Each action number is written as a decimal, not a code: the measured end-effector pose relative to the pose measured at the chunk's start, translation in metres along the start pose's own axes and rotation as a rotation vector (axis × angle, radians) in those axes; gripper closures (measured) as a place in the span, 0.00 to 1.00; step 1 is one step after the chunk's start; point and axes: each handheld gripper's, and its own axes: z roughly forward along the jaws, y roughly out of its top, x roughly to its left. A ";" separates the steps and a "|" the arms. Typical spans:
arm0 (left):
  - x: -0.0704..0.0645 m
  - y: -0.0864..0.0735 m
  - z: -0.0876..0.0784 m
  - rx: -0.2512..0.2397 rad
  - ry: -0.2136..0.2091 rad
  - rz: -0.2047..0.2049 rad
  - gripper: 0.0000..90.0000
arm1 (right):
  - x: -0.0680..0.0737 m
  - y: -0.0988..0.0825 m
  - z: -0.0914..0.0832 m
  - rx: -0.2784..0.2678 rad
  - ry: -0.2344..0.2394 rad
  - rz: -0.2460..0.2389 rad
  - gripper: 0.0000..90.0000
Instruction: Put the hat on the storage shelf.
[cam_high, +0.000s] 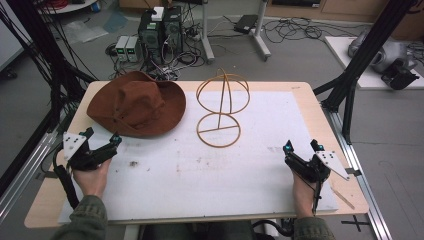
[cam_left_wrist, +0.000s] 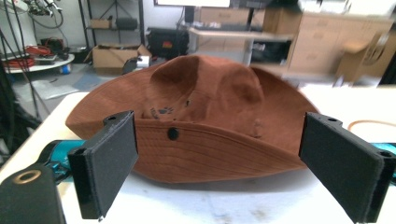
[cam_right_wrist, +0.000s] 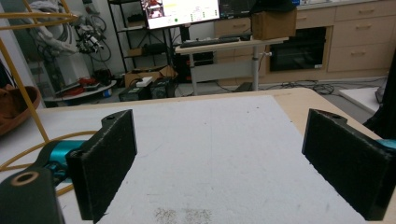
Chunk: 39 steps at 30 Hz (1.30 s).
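A brown wide-brimmed hat (cam_high: 136, 103) lies on the white mat at the back left, and its brim (cam_left_wrist: 205, 149) faces me in the left gripper view. Right of it stands a yellow wire hat stand (cam_high: 221, 107) with a round base, whose edge (cam_right_wrist: 18, 84) shows in the right gripper view. My left gripper (cam_high: 103, 136) rests at the left front, just short of the hat, open with nothing between its pads (cam_left_wrist: 109, 168). My right gripper (cam_high: 303, 146) rests at the right front, open over bare mat, with its pads (cam_right_wrist: 105, 161) wide apart.
The white mat (cam_high: 210, 165) covers most of the wooden table (cam_high: 320, 120). Black frame posts (cam_high: 360, 60) rise at both back corners. Computers and cables (cam_high: 160, 35) sit on the floor beyond the far edge.
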 end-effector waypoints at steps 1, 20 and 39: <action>0.001 0.005 0.002 0.010 -0.011 0.012 0.13 | 0.001 -0.001 0.001 0.005 0.003 -0.009 0.10; 0.018 0.039 0.087 0.226 -0.044 0.094 0.13 | 0.008 -0.004 0.005 0.021 0.040 -0.046 0.10; 0.023 0.008 0.137 0.378 -0.052 0.034 0.19 | 0.014 -0.006 0.009 0.034 0.071 -0.081 0.10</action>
